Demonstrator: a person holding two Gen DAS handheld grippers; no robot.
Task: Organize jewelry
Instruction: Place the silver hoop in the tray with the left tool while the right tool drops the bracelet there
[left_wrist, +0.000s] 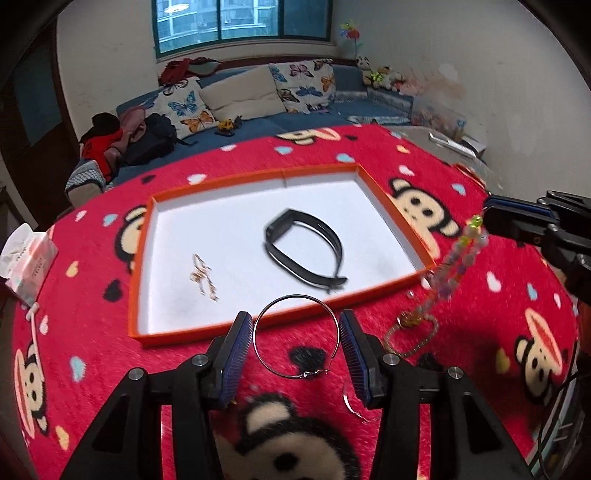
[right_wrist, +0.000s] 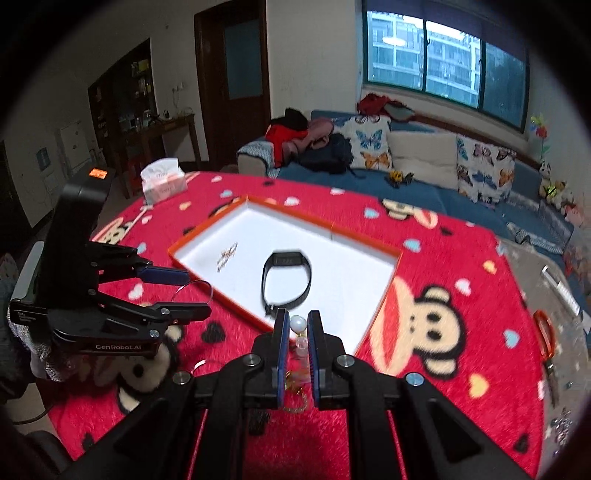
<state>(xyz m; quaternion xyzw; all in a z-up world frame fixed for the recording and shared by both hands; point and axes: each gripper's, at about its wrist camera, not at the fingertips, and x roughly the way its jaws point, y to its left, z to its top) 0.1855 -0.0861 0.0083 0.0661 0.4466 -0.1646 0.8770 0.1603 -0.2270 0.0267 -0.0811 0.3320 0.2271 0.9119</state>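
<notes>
An orange-rimmed white tray (left_wrist: 255, 173) (right_wrist: 207, 230) lies on the red monkey-print cloth. In it are a black wristband (left_wrist: 306, 247) (right_wrist: 286, 278) and a small gold chain (left_wrist: 203, 275) (right_wrist: 226, 254). My left gripper (left_wrist: 297, 325) (right_wrist: 194, 291) is shut on a large silver hoop (left_wrist: 295, 336) (right_wrist: 194, 290), held just before the tray's near rim. My right gripper (right_wrist: 297, 321) (left_wrist: 487, 218) is shut on a pastel bead strand (left_wrist: 456, 258) (right_wrist: 299, 325), which hangs down to a gold chain (left_wrist: 410, 332) on the cloth.
A tissue pack (left_wrist: 26, 258) (right_wrist: 162, 181) sits at the table's left edge. A second silver hoop (left_wrist: 351, 404) lies on the cloth by my left fingers. A blue sofa (left_wrist: 280, 110) with cushions stands behind the table. An orange item (right_wrist: 545, 332) lies at the right edge.
</notes>
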